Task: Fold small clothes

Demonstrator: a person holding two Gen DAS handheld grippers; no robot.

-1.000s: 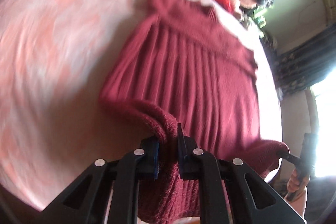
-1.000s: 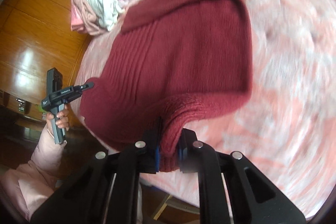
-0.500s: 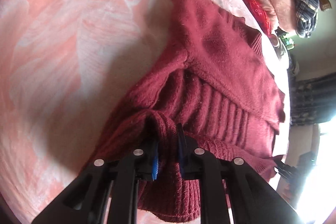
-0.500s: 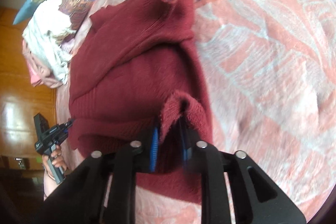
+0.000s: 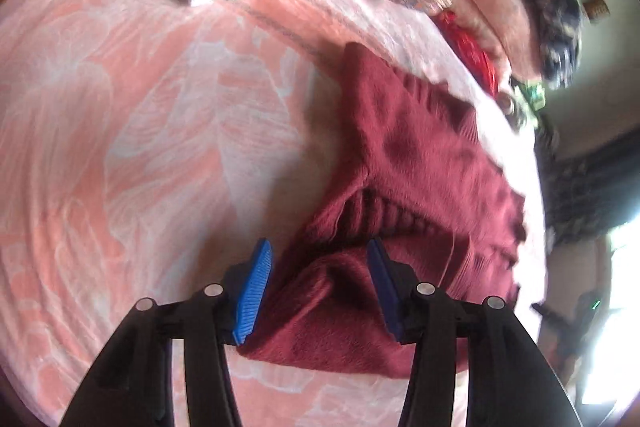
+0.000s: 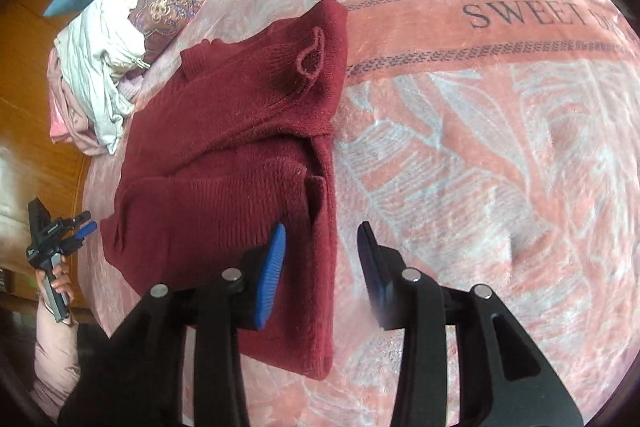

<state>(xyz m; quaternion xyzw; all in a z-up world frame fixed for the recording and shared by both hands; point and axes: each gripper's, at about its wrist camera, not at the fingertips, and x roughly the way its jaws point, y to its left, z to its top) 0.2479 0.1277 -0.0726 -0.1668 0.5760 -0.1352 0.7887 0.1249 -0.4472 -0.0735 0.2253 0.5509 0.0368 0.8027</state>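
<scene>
Folded maroon knit sweater (image 6: 224, 187) lying on pink blanket (image 6: 500, 147). Left gripper (image 5: 318, 287) and right gripper (image 6: 322, 263): jaws spread apart, gripping nothing.

Both grippers have let go of the dark red sweater (image 6: 224, 187). The left gripper (image 5: 318, 267) and right gripper (image 6: 322, 247), each clamped on a bunched hem a second ago, now stand with jaws spread wide. The lifted lower half has dropped onto the upper half toward 12 o'clock, folded on the pink blanket (image 6: 480, 147).
</scene>
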